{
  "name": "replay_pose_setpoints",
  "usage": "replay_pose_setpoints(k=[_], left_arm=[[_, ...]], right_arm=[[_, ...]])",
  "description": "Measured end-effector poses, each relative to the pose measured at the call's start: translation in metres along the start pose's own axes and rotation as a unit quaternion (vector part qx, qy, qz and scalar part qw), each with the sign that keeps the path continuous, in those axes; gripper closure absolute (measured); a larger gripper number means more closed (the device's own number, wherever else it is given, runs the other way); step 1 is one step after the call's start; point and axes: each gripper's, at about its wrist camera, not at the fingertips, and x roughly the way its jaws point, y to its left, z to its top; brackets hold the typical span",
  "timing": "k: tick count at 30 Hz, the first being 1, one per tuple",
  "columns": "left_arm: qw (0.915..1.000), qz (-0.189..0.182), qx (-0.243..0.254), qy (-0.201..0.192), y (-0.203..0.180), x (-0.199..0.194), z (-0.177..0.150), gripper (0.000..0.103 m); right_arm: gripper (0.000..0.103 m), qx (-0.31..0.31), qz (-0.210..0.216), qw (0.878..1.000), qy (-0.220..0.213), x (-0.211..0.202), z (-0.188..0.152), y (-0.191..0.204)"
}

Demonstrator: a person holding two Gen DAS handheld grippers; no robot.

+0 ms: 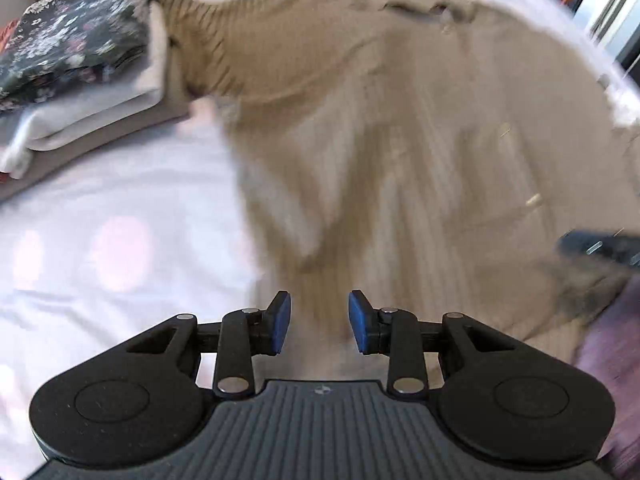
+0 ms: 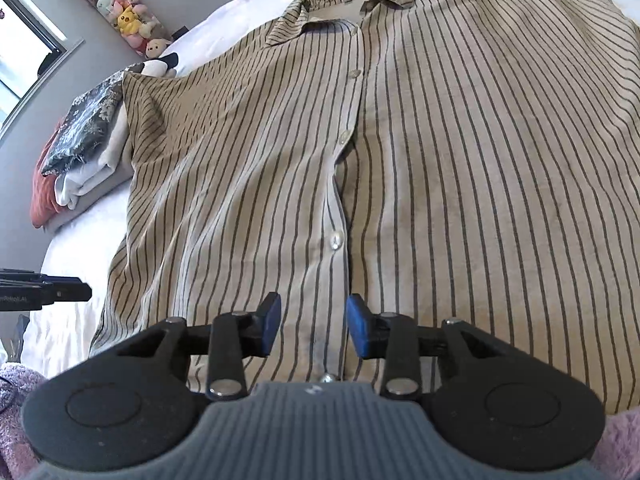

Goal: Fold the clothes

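Observation:
A beige button-up shirt with thin dark stripes [image 2: 400, 152] lies spread front-up on a white bed, collar at the far end. It also shows, blurred, in the left wrist view [image 1: 400, 140]. My right gripper [image 2: 313, 326] is open and empty, hovering over the shirt's lower button placket. My left gripper [image 1: 319, 322] is open and empty above the shirt's lower left edge. The right gripper's tip [image 1: 600, 246] shows at the right edge of the left wrist view; the left gripper's tip [image 2: 44, 292] shows at the left edge of the right wrist view.
A stack of folded clothes [image 1: 76, 80] with a dark floral piece on top sits at the far left of the bed [image 1: 100, 240], also in the right wrist view [image 2: 88, 148]. Plush toys [image 2: 124, 16] hang by the wall. A purple fluffy fabric [image 2: 16, 420] lies at the near edge.

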Motion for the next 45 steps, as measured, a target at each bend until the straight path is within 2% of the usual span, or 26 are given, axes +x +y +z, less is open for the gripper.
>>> replay_pose_setpoints(k=[2,5,7,8,9,10,11,12,16,18,23,25,27,32,36,40,45], left_arm=[[0.9993,0.012,0.003,0.034,0.013,0.011,0.003,0.071],[0.9966,0.004,0.005,0.083,0.018,0.034,0.002,0.059],[0.9937,0.011,0.011,0.111,0.02,0.046,-0.001,0.059],[0.992,0.015,0.011,0.125,0.02,0.052,-0.003,0.062],[0.9906,0.013,0.011,0.135,0.02,0.056,-0.005,0.072],[0.9898,0.005,0.013,0.142,0.019,0.058,-0.008,0.078],[0.9888,-0.001,0.021,0.148,0.018,0.057,-0.01,0.093],[0.9874,-0.005,0.032,0.155,0.017,0.054,-0.012,0.102],[0.9808,-0.004,0.055,0.187,0.022,0.046,-0.021,0.102],[0.9786,-0.002,0.047,0.2,0.029,0.052,-0.025,0.102],[0.9789,-0.009,0.023,0.203,0.039,0.06,-0.023,0.098],[0.9806,-0.022,0.021,0.194,0.044,0.052,-0.019,0.086],[0.9846,-0.029,0.022,0.171,0.048,0.04,-0.01,0.062],[0.9957,-0.027,0.026,0.084,0.059,0.004,0.029,0.06],[0.9994,-0.004,0.028,0.02,0.062,-0.015,0.07,0.061],[0.9988,0.017,0.026,-0.039,0.063,-0.02,0.118,0.06],[0.9921,0.078,0.023,-0.095,0.061,-0.008,0.167,0.057]], right_arm=[[0.063,0.001,0.003,1.0,-0.003,0.005,-0.002,0.005],[0.063,0.004,0.009,1.0,-0.008,0.015,-0.007,0.014],[0.063,0.007,0.012,1.0,-0.01,0.015,-0.007,0.014],[0.063,0.007,0.013,1.0,-0.011,0.015,-0.007,0.013],[0.063,0.008,0.013,1.0,-0.011,0.015,-0.007,0.013],[0.063,0.008,0.014,1.0,-0.012,0.015,-0.007,0.013],[0.063,0.009,0.014,1.0,-0.011,0.015,-0.007,0.013],[0.063,0.01,0.014,1.0,-0.011,0.015,-0.007,0.012],[0.063,0.007,0.013,1.0,-0.011,0.014,-0.007,0.013],[0.063,0.005,0.012,1.0,-0.01,0.015,-0.006,0.014],[0.06,0.001,0.006,1.0,-0.007,0.015,-0.005,0.016],[0.051,-0.003,0.004,1.0,-0.013,0.012,-0.005,0.017],[0.051,-0.006,-0.004,1.0,-0.024,0.008,-0.004,0.019],[0.051,-0.017,-0.056,0.998,-0.034,0.012,0.016,0.029],[0.051,-0.074,-0.095,0.992,-0.046,0.028,0.048,0.043],[0.05,-0.115,-0.134,0.983,-0.054,0.057,0.087,0.053],[0.05,-0.117,-0.123,0.982,-0.082,0.092,0.131,0.054]])
